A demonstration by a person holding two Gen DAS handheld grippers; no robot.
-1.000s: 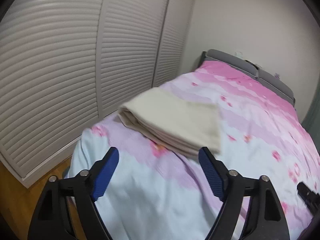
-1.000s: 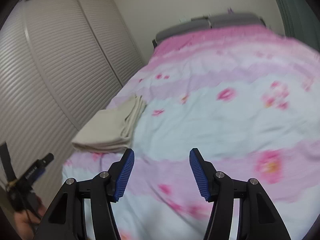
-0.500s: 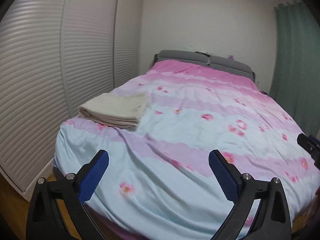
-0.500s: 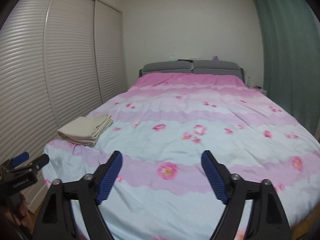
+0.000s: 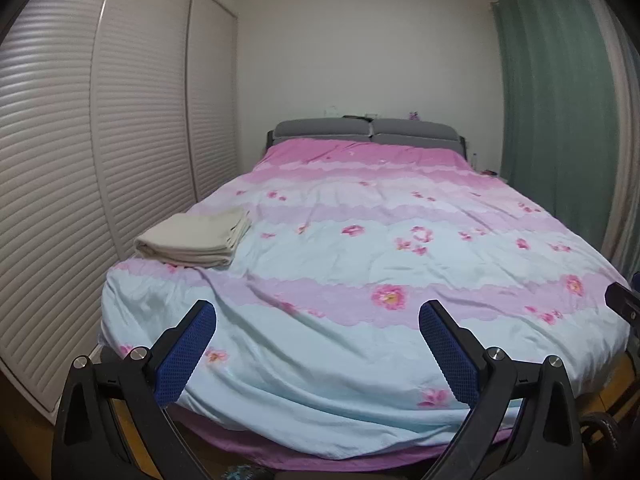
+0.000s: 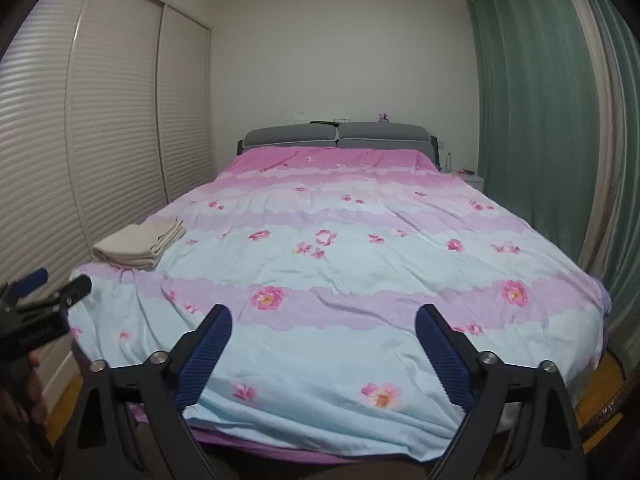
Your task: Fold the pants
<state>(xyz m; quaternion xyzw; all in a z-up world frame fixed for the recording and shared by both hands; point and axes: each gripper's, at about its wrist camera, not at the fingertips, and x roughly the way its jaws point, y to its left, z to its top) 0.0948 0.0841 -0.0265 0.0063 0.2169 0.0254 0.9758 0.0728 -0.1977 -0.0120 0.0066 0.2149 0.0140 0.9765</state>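
Note:
The cream pants lie folded in a neat stack on the near left part of the bed; they also show in the right wrist view. My left gripper is open and empty, held back off the foot of the bed. My right gripper is open and empty too, also off the foot of the bed. The left gripper shows at the left edge of the right wrist view. A bit of the right gripper shows at the right edge of the left wrist view.
A pink and pale blue flowered duvet covers the bed. White louvred wardrobe doors run along the left. A green curtain hangs on the right. A grey headboard stands at the far wall. Wooden floor shows below.
Both grippers have pulled back from the folded pants and the bed. The views now face the whole bed straight on. Both stay open.

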